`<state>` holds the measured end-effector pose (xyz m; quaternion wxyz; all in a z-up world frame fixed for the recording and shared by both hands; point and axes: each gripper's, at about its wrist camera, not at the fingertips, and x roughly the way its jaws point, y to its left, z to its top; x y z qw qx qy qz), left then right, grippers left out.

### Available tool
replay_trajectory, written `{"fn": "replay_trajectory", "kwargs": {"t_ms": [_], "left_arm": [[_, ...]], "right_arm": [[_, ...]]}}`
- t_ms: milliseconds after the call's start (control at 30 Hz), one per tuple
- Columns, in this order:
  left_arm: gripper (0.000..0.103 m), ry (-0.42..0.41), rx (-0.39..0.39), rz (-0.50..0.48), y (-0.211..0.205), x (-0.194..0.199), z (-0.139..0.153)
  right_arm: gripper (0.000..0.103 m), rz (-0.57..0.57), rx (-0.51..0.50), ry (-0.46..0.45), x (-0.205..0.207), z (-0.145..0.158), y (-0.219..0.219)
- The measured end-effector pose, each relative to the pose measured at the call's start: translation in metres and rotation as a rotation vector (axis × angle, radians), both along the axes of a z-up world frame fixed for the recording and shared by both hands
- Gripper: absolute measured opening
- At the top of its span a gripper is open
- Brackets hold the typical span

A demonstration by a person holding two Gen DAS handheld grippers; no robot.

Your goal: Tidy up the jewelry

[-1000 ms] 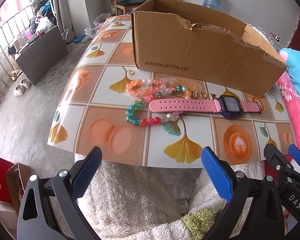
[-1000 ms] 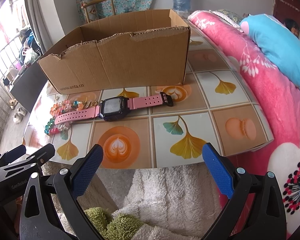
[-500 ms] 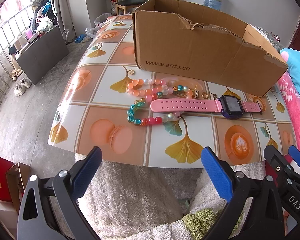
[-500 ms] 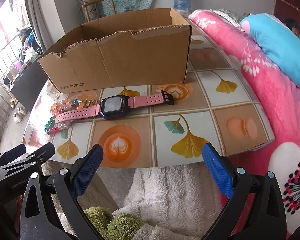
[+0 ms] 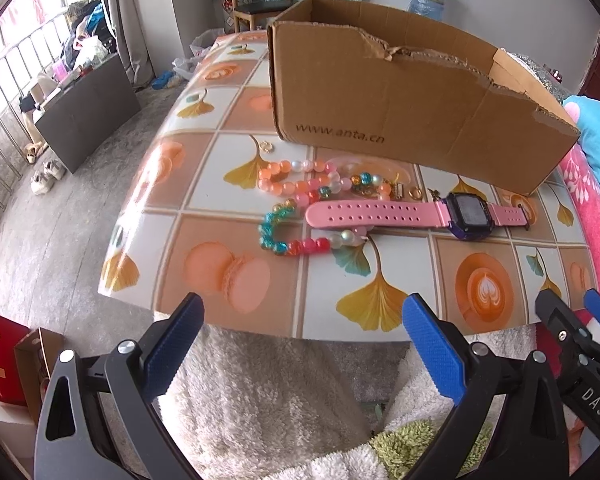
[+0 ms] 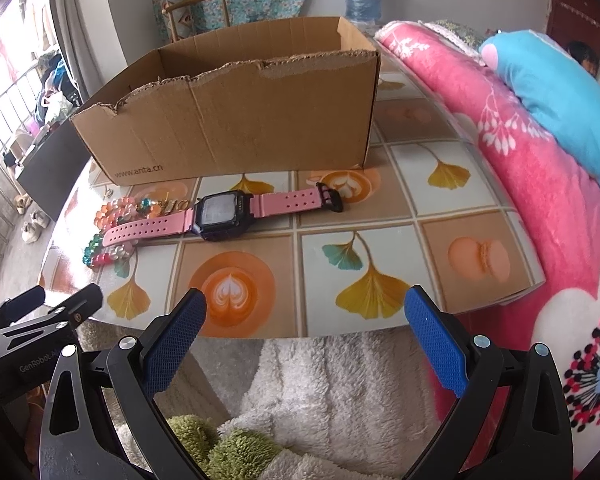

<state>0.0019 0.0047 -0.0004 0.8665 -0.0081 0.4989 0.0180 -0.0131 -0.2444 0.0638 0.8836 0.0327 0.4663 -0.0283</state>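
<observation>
A pink watch (image 5: 416, 214) lies mid-frame across bead bracelets (image 5: 300, 200), before the cardboard box (image 5: 400, 120). Both the left gripper (image 5: 300, 344) and right gripper (image 6: 304, 340) hang at the bottom, jaws wide apart, empty, short of the tiled tabletop (image 6: 380, 240). Pink bedding (image 6: 540, 184) fills the right.

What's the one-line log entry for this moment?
left tool: open, empty | right tool: open, empty | pink-strapped digital watch: on table, overlapping beaded bracelets | torn cardboard box: behind
</observation>
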Motion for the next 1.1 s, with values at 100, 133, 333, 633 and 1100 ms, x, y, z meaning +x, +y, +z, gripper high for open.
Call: {"fn": "replay_trajectory", "kwargs": {"t_ms": [100,133,333,633,1100], "left_arm": [[0.098,-0.031,0.015,-0.002,0.002,0.001,0.004],[0.098,-0.042,0.019,-0.003,0.003,0.003,0.007],[0.098,-0.101,0.039,-0.019,0.009,0.019,0.022],[0.098,-0.114,0.062,-0.056,0.006,0.086,0.031],[0.098,-0.077,0.135,0.021,-0.006,0.14,0.008]], "right_arm": [[0.095,-0.007,-0.01,-0.027,0.002,0.005,-0.003],[0.095,-0.005,-0.006,-0.038,0.003,0.007,-0.005],[0.095,-0.002,0.01,-0.093,0.02,0.022,-0.016],[0.095,0.036,0.117,-0.056,0.085,0.025,-0.021],[0.095,0.047,0.219,0.045,0.158,-0.002,-0.03]]}}
